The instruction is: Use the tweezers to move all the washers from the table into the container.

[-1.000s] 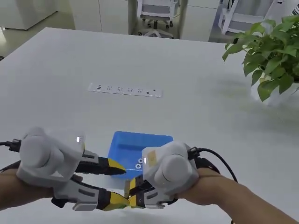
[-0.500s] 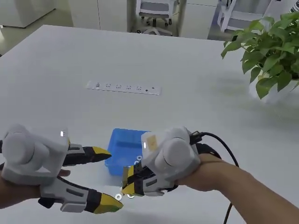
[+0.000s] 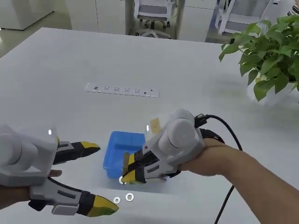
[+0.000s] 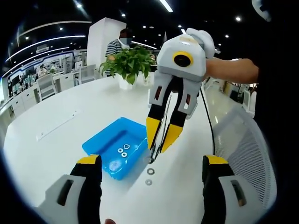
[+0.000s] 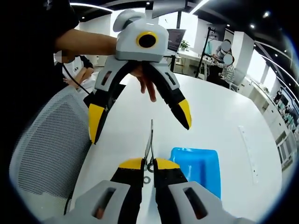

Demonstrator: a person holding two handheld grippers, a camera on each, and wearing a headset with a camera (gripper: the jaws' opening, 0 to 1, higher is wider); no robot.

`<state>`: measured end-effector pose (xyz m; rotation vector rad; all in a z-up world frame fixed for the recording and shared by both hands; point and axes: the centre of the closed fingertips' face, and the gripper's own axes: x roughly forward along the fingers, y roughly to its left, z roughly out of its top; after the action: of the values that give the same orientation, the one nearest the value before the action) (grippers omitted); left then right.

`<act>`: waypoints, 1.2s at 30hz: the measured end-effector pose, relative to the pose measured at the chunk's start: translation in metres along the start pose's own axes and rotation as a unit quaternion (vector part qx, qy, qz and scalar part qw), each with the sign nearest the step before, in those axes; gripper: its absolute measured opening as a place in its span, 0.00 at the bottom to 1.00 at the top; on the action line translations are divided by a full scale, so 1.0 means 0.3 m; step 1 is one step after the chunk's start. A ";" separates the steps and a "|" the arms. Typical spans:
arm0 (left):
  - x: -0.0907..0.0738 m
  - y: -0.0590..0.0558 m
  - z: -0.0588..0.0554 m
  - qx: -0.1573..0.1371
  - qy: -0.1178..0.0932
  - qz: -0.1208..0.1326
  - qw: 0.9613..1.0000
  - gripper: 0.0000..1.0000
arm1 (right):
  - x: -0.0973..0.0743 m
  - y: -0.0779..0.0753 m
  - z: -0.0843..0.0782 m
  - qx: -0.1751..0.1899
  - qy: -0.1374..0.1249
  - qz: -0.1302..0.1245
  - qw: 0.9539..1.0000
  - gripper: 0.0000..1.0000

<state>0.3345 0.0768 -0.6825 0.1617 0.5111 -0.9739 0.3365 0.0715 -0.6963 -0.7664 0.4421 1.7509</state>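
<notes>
From where I stand, the right tool (image 3: pixel 131 171) is clamped narrow on the tweezers (image 5: pixel 150 140). It holds them high on the shank so the fine tips can reach down to the counter (image 3: pixel 201 93) while the bulky jaws clear it. The tips hang just off the blue container (image 3: pixel 112 165) at its 6 o'clock edge. I cannot tell whether they pinch a washer, as the spot is too small to read.

Two loose washers (image 3: pixel 130 197) lie flat on the counter just beyond those tips, also at about 6 o'clock from the container and close to each other. Three more washers (image 4: pixel 123 149) already sit inside the tray, so I judge the job partly done with at least two left.

The left tool (image 3: pixel 99 179) is spread wide and holds nothing. It sits off at 9 o'clock from the container, probably to keep out of the way and leave the tweezers a clear line.

The power strip (image 3: pixel 122 90) lies well apart at 12 o'clock, and the potted plant (image 3: pixel 268 51) at 2 o'clock.
</notes>
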 end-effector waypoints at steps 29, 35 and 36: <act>-0.010 0.054 0.028 -0.012 -0.018 0.034 0.999 0.99 | 0.006 -0.191 -0.057 0.013 -0.003 -0.040 0.999 0.09; -0.001 0.067 0.034 -0.006 -0.025 0.040 0.999 0.95 | 0.029 -0.207 -0.087 0.009 0.002 -0.045 0.999 0.09; 0.000 0.069 0.034 -0.007 -0.026 0.040 0.999 0.95 | 0.033 -0.208 -0.091 0.007 0.003 -0.046 0.999 0.09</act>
<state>0.3551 0.0847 -0.6756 0.1421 0.4610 -0.8946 0.4014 0.0804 -0.7176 -0.7704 0.4164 1.6595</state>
